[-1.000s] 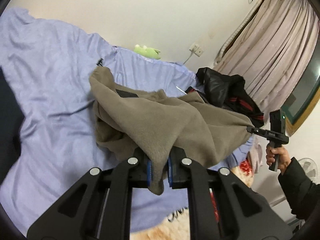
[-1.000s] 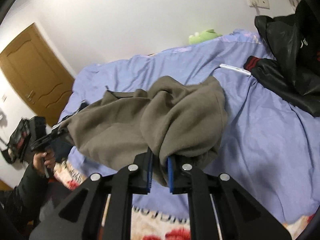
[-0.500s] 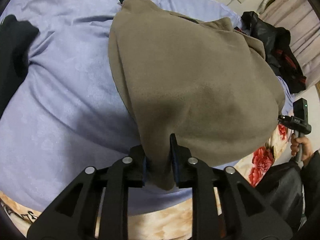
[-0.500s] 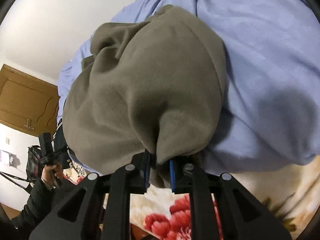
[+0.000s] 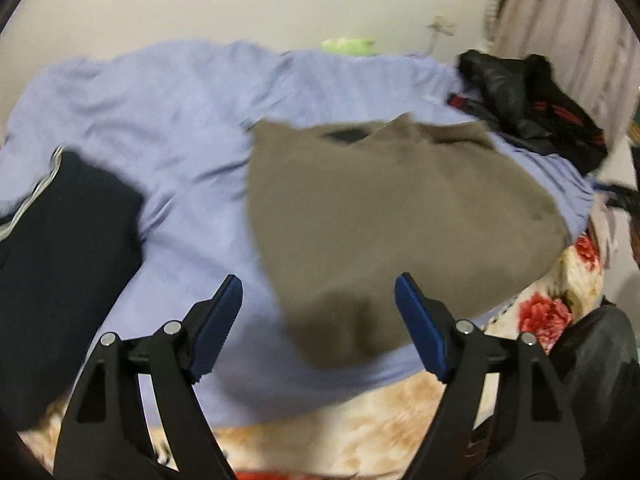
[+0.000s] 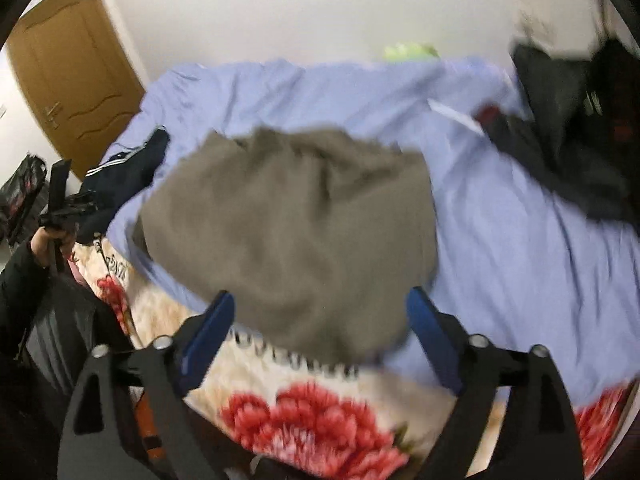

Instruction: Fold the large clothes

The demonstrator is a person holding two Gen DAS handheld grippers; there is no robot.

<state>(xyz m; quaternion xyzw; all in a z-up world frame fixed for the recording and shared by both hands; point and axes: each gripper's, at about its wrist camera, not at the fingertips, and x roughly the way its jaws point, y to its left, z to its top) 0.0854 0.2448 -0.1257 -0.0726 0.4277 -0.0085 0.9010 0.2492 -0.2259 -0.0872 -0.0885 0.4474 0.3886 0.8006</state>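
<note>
— What covers the bed?
— A lilac-blue sheet point(image 5: 168, 128), rumpled, and under it at the near edge a cream blanket with red flowers point(image 6: 312, 412).
— And at the far side?
— A green plush toy point(image 5: 348, 45) against the white wall point(image 6: 320, 8), blurred. A wall socket point(image 5: 440, 26) just beside the pale curtain point(image 5: 560, 40).
— Anything on the sheet itself?
— A thin white object point(image 6: 456, 117), too blurred to name.
— The left of the room?
— A brown wooden door point(image 6: 72, 80), shut — and a dark bag point(image 6: 24, 188) on the floor below it.
</note>
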